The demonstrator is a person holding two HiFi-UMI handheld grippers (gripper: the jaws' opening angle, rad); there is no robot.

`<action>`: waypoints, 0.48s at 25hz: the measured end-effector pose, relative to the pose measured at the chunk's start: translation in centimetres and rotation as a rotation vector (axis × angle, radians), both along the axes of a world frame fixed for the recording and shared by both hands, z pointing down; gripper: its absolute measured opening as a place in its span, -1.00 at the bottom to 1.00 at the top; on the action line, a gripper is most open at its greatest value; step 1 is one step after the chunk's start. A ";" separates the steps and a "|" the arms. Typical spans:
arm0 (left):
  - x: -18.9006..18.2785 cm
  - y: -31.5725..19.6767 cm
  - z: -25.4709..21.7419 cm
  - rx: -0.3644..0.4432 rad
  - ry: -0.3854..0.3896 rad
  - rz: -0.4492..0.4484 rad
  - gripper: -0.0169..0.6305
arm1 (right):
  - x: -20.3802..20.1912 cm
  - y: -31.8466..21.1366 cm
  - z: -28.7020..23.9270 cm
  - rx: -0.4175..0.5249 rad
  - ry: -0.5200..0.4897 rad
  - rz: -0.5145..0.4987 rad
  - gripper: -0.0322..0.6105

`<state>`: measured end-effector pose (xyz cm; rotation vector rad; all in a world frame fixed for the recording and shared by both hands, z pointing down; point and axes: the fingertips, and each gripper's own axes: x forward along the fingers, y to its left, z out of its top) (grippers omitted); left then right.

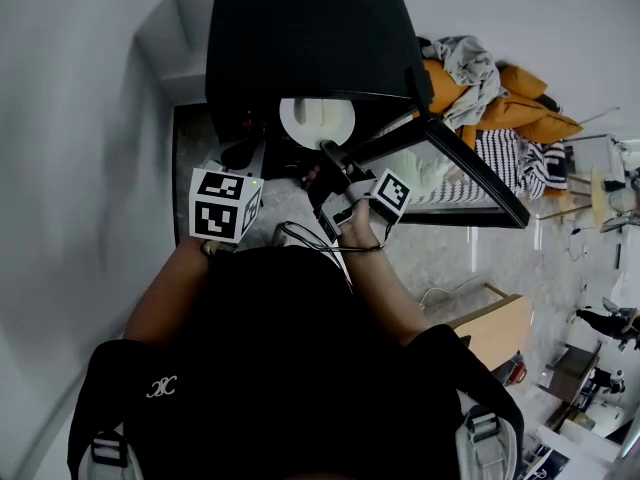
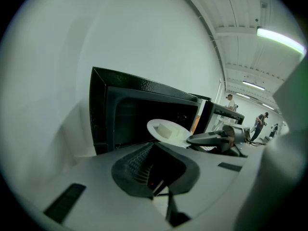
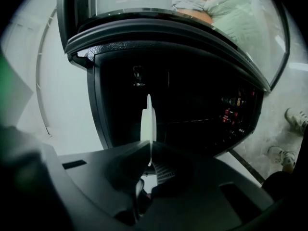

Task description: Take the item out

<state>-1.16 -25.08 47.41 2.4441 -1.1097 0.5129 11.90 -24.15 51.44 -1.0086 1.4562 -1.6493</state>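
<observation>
Now: right tongs clamped on thin round white plate rim; left tongs together, empty.

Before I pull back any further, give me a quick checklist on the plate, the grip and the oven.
1. Right gripper shut on the rim of the round white plate: ok.
2. White block lying on the plate: ok.
3. Door of the black microwave oven swung open: ok.
4. Plate fully clear of the oven mouth: not ok, its far edge sits under the oven's top in the head view.
5. Left gripper free to help: ok, shut, nothing held.
6. Set-down spot: cannot tell.
</observation>
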 end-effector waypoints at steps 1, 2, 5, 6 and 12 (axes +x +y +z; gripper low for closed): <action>-0.1 0.1 -0.1 -0.001 -0.001 0.002 -0.92 | -0.2 0.5 -0.4 0.003 -0.006 -0.004 -0.84; -0.1 0.2 -0.1 -0.002 -0.001 0.003 -0.92 | -0.3 1.0 -0.7 0.007 -0.009 -0.008 -0.84; -0.2 0.2 0.1 -0.004 -0.001 0.006 -0.92 | -0.5 2.3 -1.4 0.020 -0.007 -0.024 -0.84; -0.2 0.1 0.1 -0.005 -0.001 0.008 -0.92 | -0.5 2.7 -1.5 0.022 -0.005 -0.027 -0.84; 0.1 -0.1 0.3 -0.007 0.001 0.023 -0.92 | 0.1 5.3 -1.5 0.011 0.003 -0.028 -0.84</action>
